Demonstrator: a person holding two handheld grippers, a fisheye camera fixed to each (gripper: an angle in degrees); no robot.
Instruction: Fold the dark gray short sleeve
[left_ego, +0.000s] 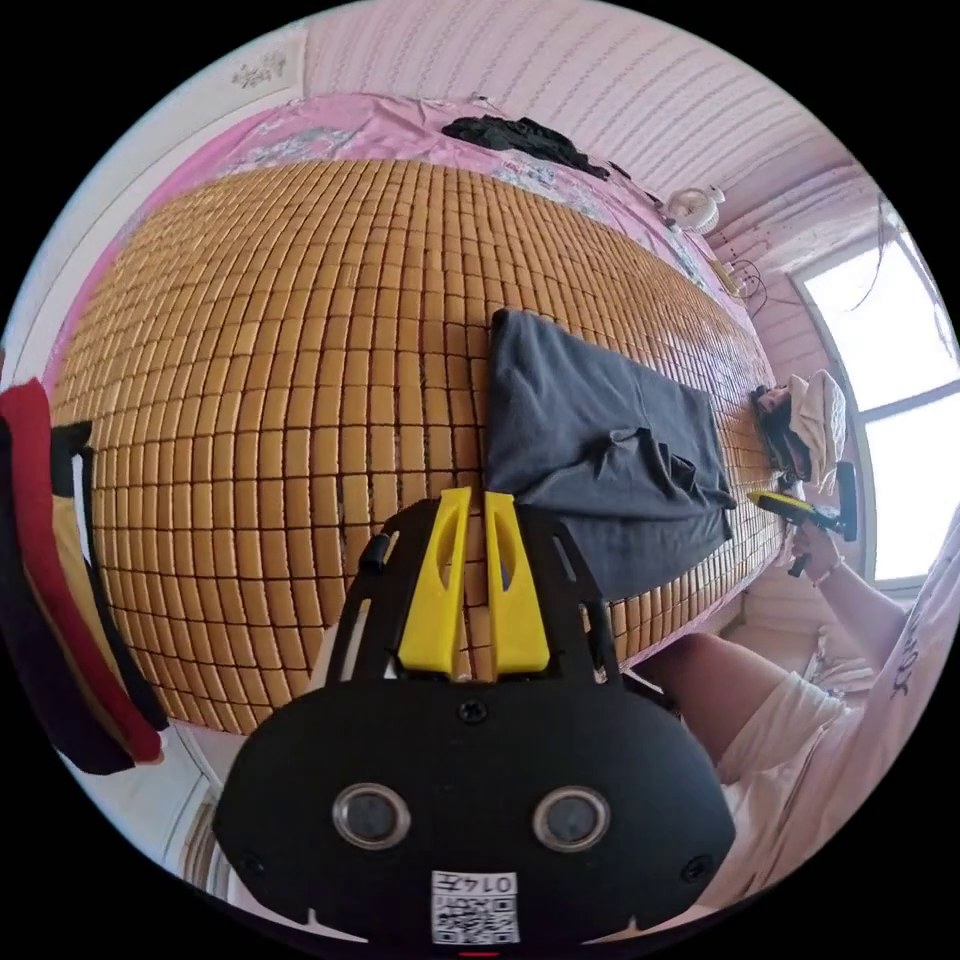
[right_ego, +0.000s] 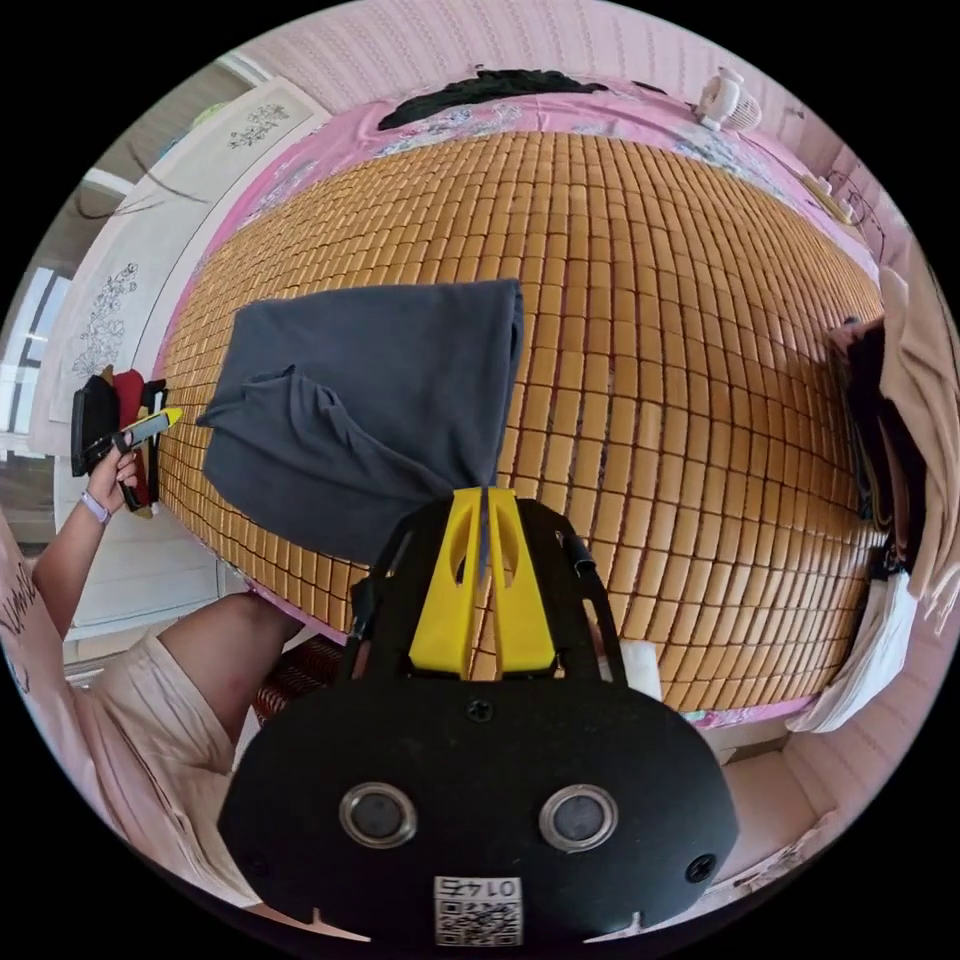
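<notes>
Here: dark gray short sleeve shirt (right_ego: 370, 400) mid-frame on bamboo mat (right_ego: 680, 400), corner clenched by right gripper (right_ego: 484, 500); left gripper (left_ego: 478, 500) closed, empty.

1 dark gray shirt (left_ego: 600, 430) (folded), 2 tools (left_ego: 478, 500).

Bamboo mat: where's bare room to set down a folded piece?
Bare bamboo mat between the dark gray shirt and the red-and-black clothes; also beyond the shirt toward the black garment. Crowded at the clothes pile.
</notes>
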